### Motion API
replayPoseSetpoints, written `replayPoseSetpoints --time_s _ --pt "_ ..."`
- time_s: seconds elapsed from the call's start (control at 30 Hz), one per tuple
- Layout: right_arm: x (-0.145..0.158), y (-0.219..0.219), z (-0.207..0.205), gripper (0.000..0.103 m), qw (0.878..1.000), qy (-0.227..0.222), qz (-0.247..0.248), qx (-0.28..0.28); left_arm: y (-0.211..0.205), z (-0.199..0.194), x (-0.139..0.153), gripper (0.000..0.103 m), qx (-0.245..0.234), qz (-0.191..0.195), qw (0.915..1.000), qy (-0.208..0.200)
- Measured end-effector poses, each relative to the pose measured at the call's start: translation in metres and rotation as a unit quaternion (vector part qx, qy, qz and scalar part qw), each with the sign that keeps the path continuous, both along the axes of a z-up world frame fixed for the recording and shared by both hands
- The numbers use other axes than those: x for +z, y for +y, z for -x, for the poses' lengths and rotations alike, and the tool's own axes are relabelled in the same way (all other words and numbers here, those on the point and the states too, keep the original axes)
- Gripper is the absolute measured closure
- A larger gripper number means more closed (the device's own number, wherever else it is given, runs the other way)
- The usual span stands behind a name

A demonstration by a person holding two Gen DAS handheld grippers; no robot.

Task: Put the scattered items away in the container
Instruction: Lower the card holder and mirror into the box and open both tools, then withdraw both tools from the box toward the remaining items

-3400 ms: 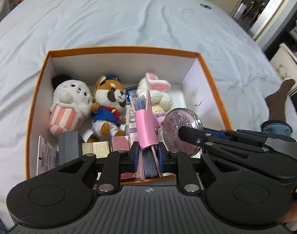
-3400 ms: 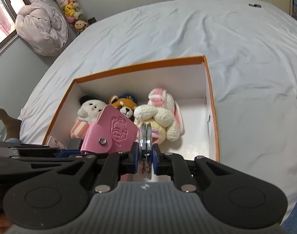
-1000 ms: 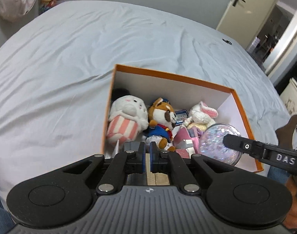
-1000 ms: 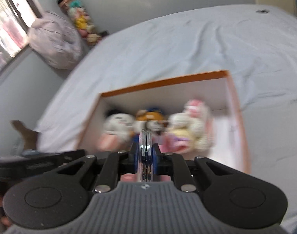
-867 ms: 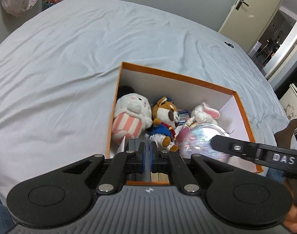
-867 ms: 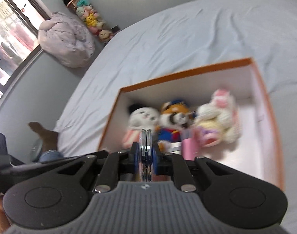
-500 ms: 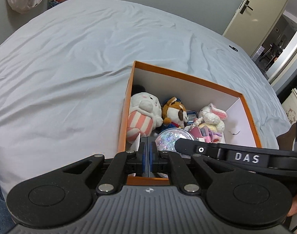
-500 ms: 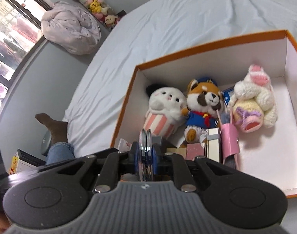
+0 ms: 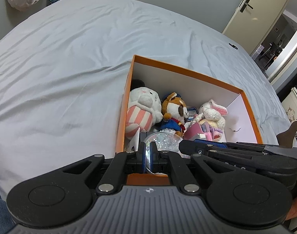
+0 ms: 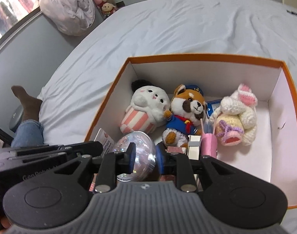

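An orange box [image 10: 207, 56] sits on the bed, holding a white striped plush [image 10: 148, 105], a sailor fox plush [image 10: 187, 109], a crochet bunny [image 10: 238, 115], a pink key case [image 10: 209, 142] and small gift boxes [image 10: 193, 150]. My right gripper [image 10: 145, 159] hangs over the box's near left corner, its jaws opening. A clear glitter disc [image 10: 136, 146] lies tipped broadside between them, and the pads do not press it. My left gripper [image 9: 148, 156] is shut on nothing at the box's near rim [image 9: 187, 72], with the disc [image 9: 164, 140] just beyond it.
The white bed sheet [image 9: 70, 68] spreads wide around the box. A person's socked foot [image 10: 25, 99] and jeans leg rest at the bed's edge. A small dark item [image 9: 233, 45] lies far off on the sheet. A door [image 9: 246, 5] stands behind.
The right gripper's jaws have parted, and the disc that stood edge-on between them now shows its broad face. The right gripper swung over the box's left side. The left gripper hardly moved.
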State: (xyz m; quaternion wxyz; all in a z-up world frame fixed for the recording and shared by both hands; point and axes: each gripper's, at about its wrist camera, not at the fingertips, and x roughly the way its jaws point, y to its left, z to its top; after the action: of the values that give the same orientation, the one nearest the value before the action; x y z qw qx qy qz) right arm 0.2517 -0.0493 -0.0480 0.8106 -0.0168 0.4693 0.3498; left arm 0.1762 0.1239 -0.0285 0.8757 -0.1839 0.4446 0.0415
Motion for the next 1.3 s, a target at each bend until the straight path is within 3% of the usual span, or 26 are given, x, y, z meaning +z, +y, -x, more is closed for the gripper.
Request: replayPoseSetpoints --time_s 0.43,0.67,1.0,1.17,1.3 --pt "0.011 -0.011 0.016 0.077 1.000 -0.029 0.003 0.010 -0.010 0.009 0.003 0.100 -0.013 -0.009 0.9999 -0.002" --pt "0.021 -0.043 0.044 0.077 0.996 -0.084 -0.002 -0.009 -0.022 0.028 0.011 0.100 -0.023 -0.025 0.9992 -0.021" --pt "0.017 -0.089 0.070 0.077 0.995 -0.093 -0.010 -0.042 -0.027 0.058 0.015 0.100 -0.025 -0.040 0.9987 -0.021" --pt "0.013 -0.094 0.094 0.077 0.991 -0.128 -0.002 -0.026 -0.029 0.080 0.010 0.100 -0.026 -0.055 0.9981 0.001" --pt "0.000 -0.086 0.110 0.076 0.989 -0.148 0.018 -0.009 -0.020 0.095 -0.007 0.094 0.000 -0.053 0.9977 0.042"
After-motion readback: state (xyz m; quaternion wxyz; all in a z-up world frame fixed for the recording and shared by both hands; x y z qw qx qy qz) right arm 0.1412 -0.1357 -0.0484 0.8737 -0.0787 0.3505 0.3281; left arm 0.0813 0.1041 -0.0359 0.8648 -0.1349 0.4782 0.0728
